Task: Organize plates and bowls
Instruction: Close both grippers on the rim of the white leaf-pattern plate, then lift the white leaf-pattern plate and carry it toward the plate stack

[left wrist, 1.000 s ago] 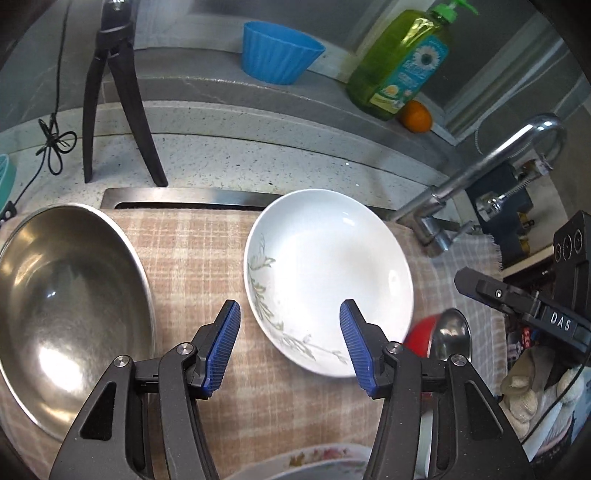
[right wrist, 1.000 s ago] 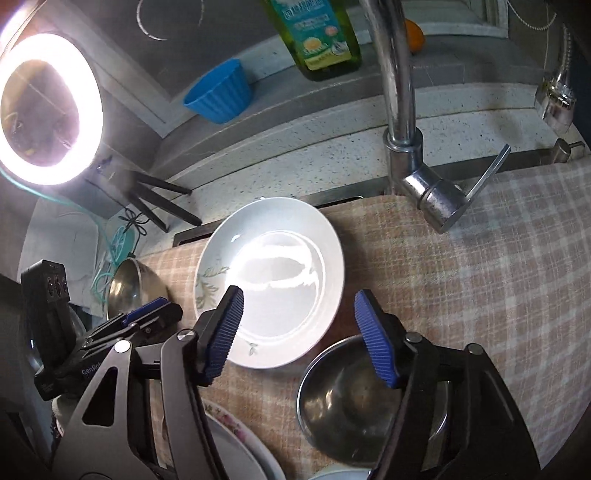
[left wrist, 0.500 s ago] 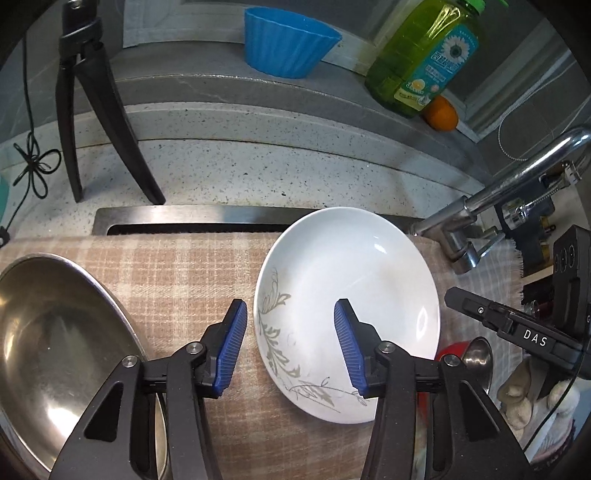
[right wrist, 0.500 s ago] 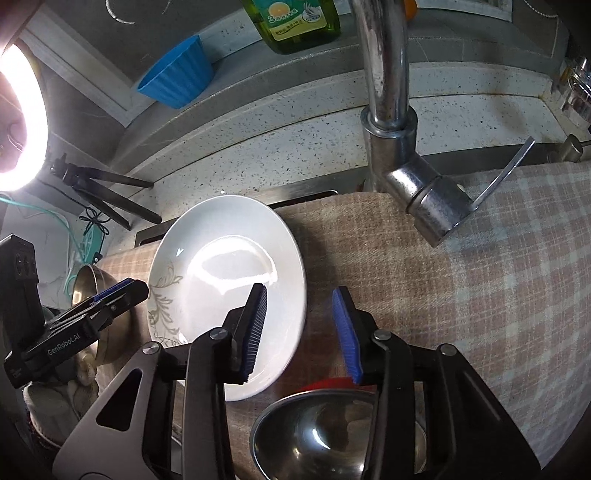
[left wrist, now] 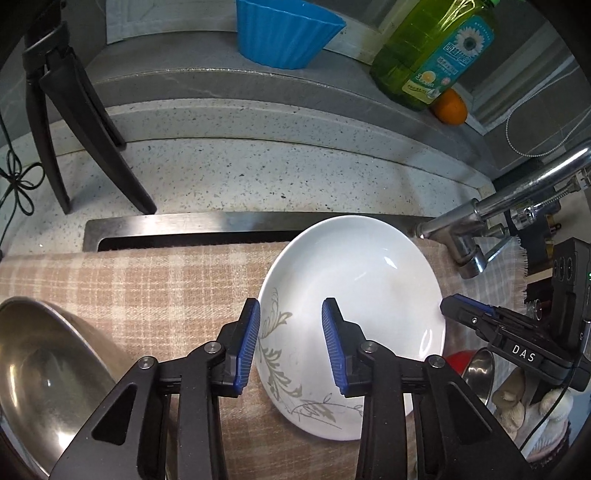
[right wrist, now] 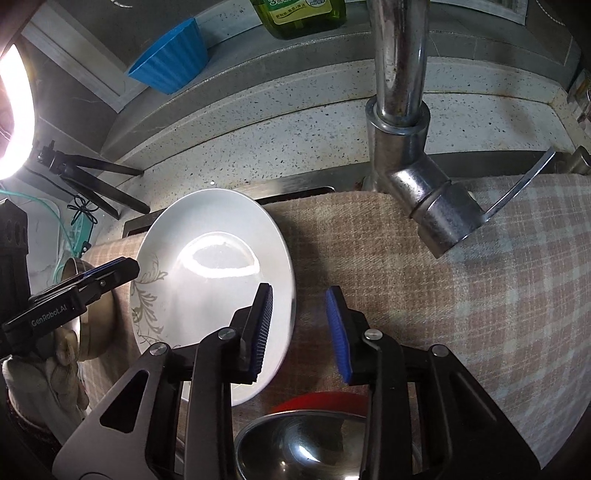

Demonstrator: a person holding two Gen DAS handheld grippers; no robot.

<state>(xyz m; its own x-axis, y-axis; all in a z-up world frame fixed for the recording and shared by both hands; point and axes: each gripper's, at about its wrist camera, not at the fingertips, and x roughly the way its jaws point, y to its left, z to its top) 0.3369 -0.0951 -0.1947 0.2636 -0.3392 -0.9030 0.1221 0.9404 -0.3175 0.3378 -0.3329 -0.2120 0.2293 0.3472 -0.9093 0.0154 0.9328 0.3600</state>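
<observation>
Both tongs (jaws parted) straddle white plate point(left wrist: 354, 295) rims.

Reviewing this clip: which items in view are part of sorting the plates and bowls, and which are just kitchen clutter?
Part of the job:
white plate
large steel bowl
small steel bowl
left gripper
right gripper

Lying about:
blue cup
green soap bottle
orange
faucet
tripod
checked cloth

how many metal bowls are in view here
2. A large steel bowl sits on the checked cloth left of the white plate. A smaller steel bowl sits right of the plate, on something red. Others may lie out of frame.
</observation>
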